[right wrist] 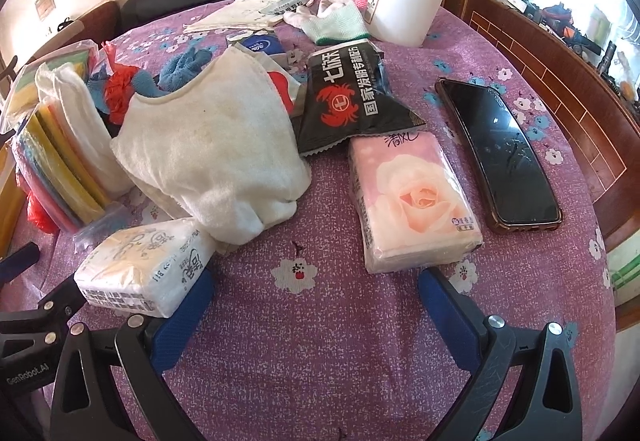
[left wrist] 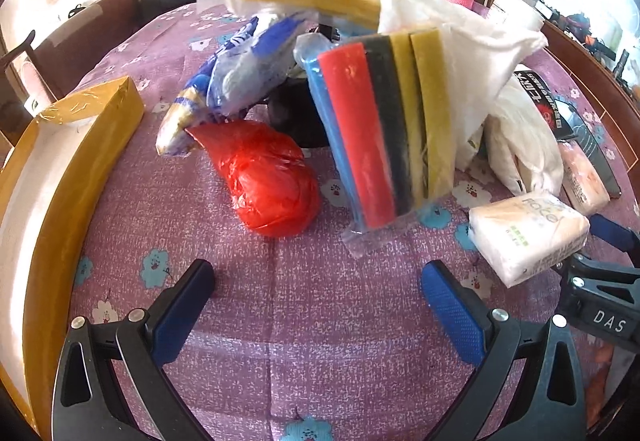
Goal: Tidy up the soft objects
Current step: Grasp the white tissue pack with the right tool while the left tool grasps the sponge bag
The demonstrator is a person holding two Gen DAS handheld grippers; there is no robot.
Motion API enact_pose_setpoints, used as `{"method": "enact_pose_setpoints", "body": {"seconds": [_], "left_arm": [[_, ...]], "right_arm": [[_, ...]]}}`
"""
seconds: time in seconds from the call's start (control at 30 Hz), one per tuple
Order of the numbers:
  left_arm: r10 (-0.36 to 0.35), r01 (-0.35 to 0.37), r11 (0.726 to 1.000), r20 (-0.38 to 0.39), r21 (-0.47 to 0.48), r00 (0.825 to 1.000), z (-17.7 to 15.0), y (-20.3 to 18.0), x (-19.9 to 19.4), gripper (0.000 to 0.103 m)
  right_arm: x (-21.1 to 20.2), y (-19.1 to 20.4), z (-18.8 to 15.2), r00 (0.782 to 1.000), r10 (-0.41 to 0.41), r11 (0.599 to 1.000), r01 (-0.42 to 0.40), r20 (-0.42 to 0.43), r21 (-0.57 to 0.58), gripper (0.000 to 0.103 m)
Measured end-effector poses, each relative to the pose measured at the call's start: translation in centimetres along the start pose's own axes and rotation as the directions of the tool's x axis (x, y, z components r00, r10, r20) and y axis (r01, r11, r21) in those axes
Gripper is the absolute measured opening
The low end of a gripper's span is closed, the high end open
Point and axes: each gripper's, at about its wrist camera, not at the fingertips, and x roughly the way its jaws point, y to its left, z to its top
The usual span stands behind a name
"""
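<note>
Left wrist: yellow-walled box (left wrist: 86,129) beside red bag (left wrist: 266,177).

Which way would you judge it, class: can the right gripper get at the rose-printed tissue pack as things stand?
Probably yes: the right gripper is open, the rose-printed tissue pack lies just ahead, and only bare tablecloth lies between.

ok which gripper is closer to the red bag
Left. The left gripper is open just in front of the red bag, with bare cloth between. The right gripper is farther right, by the tissue packs, beyond the sponge pack.
</note>
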Motion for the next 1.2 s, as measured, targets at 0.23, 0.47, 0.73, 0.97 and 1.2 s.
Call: {"method": "enact_pose_setpoints", "body": {"seconds": [0.23,0.47,0.73,0.97,1.2], "left_arm": [[-0.008,0.008,1.000,0.009,0.011,1.000,-0.4,0.1,-0.3,0.103],[-0.007,0.007,1.000,0.000,0.019,1.000,-0.1,0.0,-0.2,0.103],[-0.078,0.077,0.997,0.013,0.016,0.997,-0.4,1.1,-0.7,0.103],[-0.198,0.203,0.979,0.157,-0.013,0.967,-1.5,4.6,-6.1,0.102],[-0.117,0.132,0.987,0.154,-0.090,0.981,-1.7,10.2,-8.4,0.102]], "right_arm": [[-0.2,0.2,-0.3,1.000,-0.004,1.000,0.004,0.007,0.005,0.102],[0.0,0.2,0.4,0.998,-0.028,0.999,0.031,-0.064,0.035,0.102],[-6.2,-0.7,-1.4,0.991,-0.099,0.991,0.090,0.095,0.101,0.102],[-12.8,-1.0,-1.7,0.923,-0.078,0.997,0.068,0.376,0.040,0.102],[-7.7,1.5,-1.6,0.982,0.121,0.990,-0.108,0.147,-0.092,0.102]]}}
